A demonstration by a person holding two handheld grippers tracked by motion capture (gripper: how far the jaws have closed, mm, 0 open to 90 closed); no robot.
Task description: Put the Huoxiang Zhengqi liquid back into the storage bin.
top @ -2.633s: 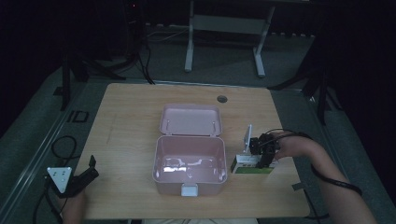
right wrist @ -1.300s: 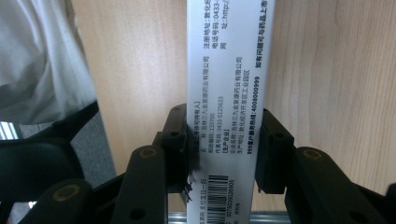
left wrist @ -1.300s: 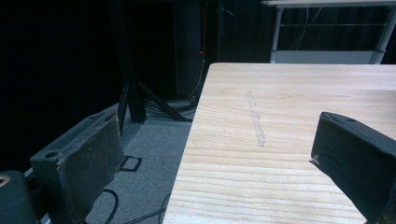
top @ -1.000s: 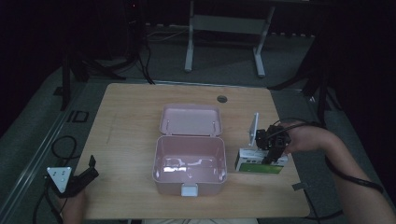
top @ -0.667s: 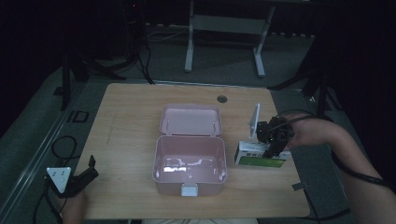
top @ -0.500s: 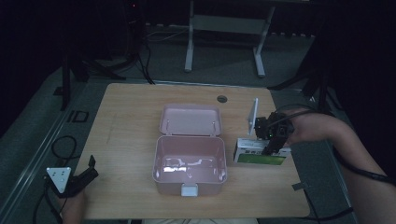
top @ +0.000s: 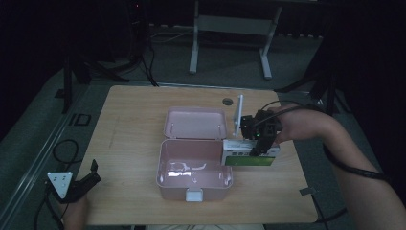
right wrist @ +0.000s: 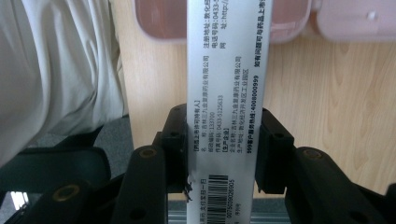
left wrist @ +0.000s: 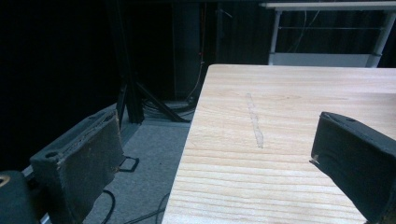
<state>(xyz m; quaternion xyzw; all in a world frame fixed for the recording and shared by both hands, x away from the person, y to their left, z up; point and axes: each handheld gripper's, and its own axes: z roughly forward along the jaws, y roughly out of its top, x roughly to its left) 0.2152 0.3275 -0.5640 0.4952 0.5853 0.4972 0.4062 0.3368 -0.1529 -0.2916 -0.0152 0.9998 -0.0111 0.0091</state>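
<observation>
Right tongs (right wrist: 223, 154) pinch a white-and-green printed carton (top: 250, 154) beside the open pink plastic box (top: 195, 173); lowering it inside seems next; left tongs (left wrist: 224, 154) rest spread

Open lidded box (top: 195, 175) near middle of tabletop (top: 129, 134), toward person's edge; its lid (top: 196, 123) lies flat behind the tub, hinged to it. Medicine carton (top: 249, 154) just right of the tub, touching or nearly touching its right wall. Right tongs (top: 256, 143) on the carton from the far-right side, hand (top: 299, 123) behind them; in right gripper view carton (right wrist: 224, 116) sits between the two jaws, box rim (right wrist: 224, 28) beyond it. Left tongs (top: 84, 182) at tabletop's near-left corner, well apart from box, jaws spread over bare tabletop edge (left wrist: 280, 140) with floor to their left. Round hole (top: 227, 101) in tabletop behind lid
</observation>
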